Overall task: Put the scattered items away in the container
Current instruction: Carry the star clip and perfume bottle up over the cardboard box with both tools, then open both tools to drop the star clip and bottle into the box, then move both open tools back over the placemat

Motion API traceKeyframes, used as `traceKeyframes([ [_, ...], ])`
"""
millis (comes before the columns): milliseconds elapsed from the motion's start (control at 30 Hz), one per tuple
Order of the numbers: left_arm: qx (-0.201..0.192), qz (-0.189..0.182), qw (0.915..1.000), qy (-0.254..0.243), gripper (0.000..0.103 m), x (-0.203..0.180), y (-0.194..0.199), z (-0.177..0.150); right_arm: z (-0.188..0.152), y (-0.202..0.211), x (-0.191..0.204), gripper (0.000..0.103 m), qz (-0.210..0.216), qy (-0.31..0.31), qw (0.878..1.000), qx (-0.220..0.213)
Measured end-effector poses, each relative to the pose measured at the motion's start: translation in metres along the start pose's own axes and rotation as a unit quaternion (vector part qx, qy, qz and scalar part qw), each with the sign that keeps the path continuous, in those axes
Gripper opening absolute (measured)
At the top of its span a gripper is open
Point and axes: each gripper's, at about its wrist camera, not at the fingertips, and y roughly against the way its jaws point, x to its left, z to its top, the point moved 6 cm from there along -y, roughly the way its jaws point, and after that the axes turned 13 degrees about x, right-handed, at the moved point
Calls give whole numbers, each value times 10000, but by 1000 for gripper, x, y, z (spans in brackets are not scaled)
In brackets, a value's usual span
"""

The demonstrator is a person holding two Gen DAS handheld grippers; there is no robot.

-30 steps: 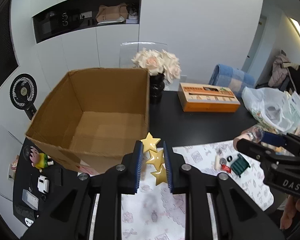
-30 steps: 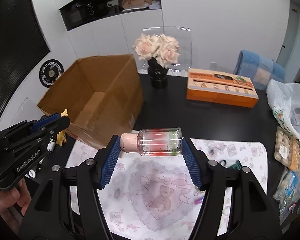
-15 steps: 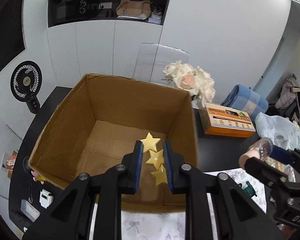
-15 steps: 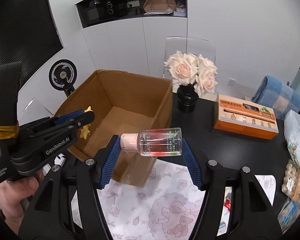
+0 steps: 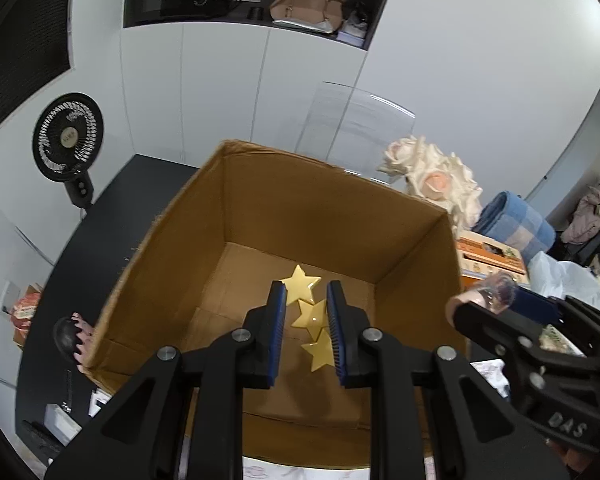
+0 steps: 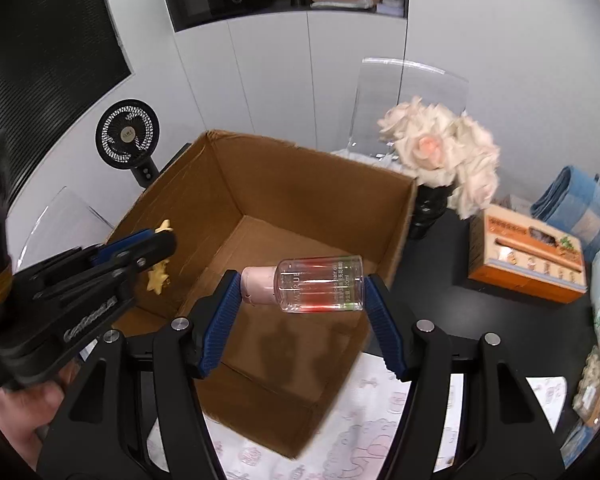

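While the left gripper [image 5: 306,328] hangs over the open cardboard box [image 5: 260,208], its jaws pinched on a string of yellow stars [image 5: 310,316], the right gripper [image 6: 302,292] beside it clamps a clear bottle [image 6: 318,284] sideways above that box's near edge.

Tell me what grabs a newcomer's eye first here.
The open cardboard box fills the middle of both views. Over it, the left gripper clamps a string of yellow stars, and the right gripper holds a clear pink-capped bottle sideways. Pale roses stand behind the box.
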Motion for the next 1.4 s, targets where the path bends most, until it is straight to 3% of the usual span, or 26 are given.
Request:
traceKeyframes([
  [400, 273, -187, 9993, 169, 21, 15, -22, 3, 12, -46, 6, 65, -38, -46, 9989, 464],
  [633, 288, -203, 9993, 116, 21, 12, -22, 1, 10, -49, -1, 65, -29, -118, 9986, 511],
  [800, 466, -466, 9976, 192, 21, 13, -27, -2, 7, -48, -5, 66, 7, -138, 9984, 557],
  [833, 479, -454, 9976, 201, 26, 14, -28, -2, 6, -48, -6, 68, -13, -134, 9983, 568],
  [867, 491, -436, 9976, 207, 32, 14, -28, -3, 5, -48, -7, 78, -44, -127, 9983, 564],
  [900, 502, -418, 9976, 213, 53, 14, -28, -4, 5, -47, -8, 84, -86, -115, 9984, 538],
  [933, 456, -326, 9981, 243, 64, 16, -28, -5, 4, -46, -9, 89, -123, -107, 9986, 511],
  [1033, 323, -31, 9990, 296, 83, 21, -24, -6, 3, -42, -13, 92, -142, -139, 9988, 448],
  [1167, 355, -196, 9985, 378, 86, 23, -21, -8, 1, -37, -16, 103, -124, -150, 9991, 377],
  [1233, 379, -233, 9981, 423, 93, 24, -22, -9, 0, -36, -17, 103, -94, -163, 9991, 386],
  [1400, 330, -211, 9984, 418, 94, 24, -20, -11, -2, -31, -19, 103, -61, -172, 9991, 376],
])
